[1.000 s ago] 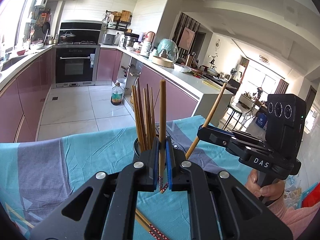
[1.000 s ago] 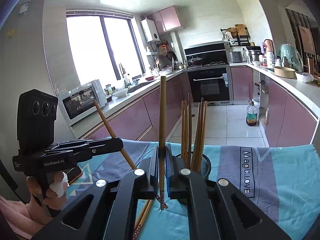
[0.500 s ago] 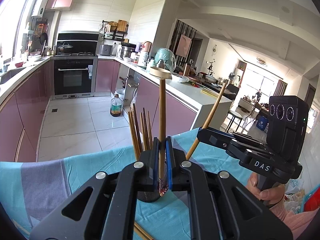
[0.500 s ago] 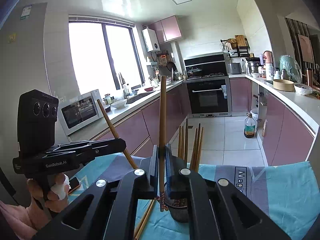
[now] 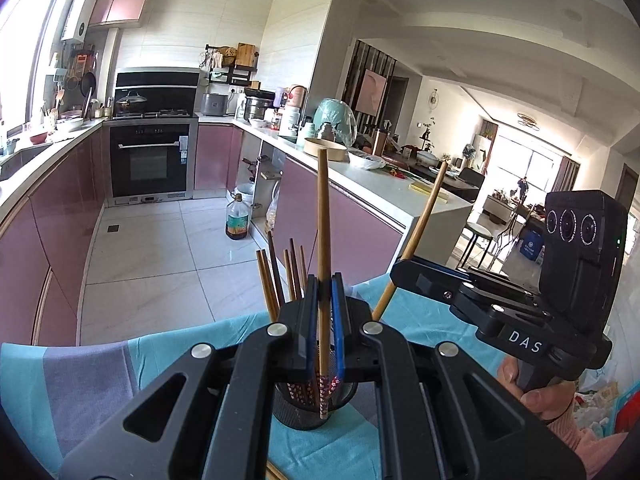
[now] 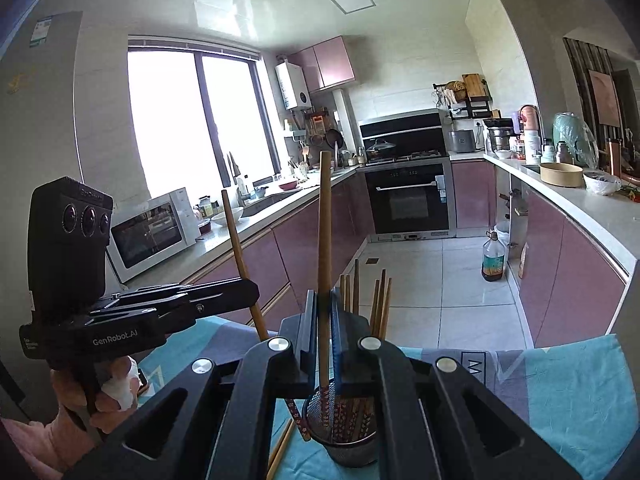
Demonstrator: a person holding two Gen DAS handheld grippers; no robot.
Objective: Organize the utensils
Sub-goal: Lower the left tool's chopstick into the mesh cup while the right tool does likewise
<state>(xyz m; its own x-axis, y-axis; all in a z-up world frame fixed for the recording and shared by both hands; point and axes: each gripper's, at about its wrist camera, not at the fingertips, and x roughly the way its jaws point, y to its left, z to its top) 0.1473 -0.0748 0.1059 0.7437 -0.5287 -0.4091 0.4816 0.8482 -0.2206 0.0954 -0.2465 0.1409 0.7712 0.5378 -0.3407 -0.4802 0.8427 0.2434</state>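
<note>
While each tool clamps a single wooden chopstick upright, the two sticks hang over the black mesh holder (image 5: 308,408) that stands on the tabletop. The left chopstick (image 5: 323,240) runs up between the blue-lined fingers (image 5: 310,320) of the left tool (image 5: 323,316), and its red patterned lower end dips just inside the holder's rim. From the right wrist camera, the right chopstick (image 6: 324,240) is pinched the same way by the right tool (image 6: 323,320), its patterned end reaching down into the same holder (image 6: 344,444), which appears directly below the jaws.

Several more chopsticks (image 5: 280,276) already stand in the holder, their plain ends fanning upward just behind the left tool; the right view shows the same bundle (image 6: 368,300) from the other side. One or two loose chopsticks (image 6: 280,448) lie flat on the cloth just beside the holder's base.

Both tools sit close together, each visible in the other's camera: the right one enters from the right of the left view with its stick tilted, the left one from the left of the right view, each held by a hand (image 5: 536,392) in a pink sleeve.

A teal and grey tablecloth (image 5: 88,376) covers the tabletop. Beyond it lie a tiled kitchen floor, pink cabinets, a black oven (image 5: 150,160) and a white microwave (image 6: 152,232).
</note>
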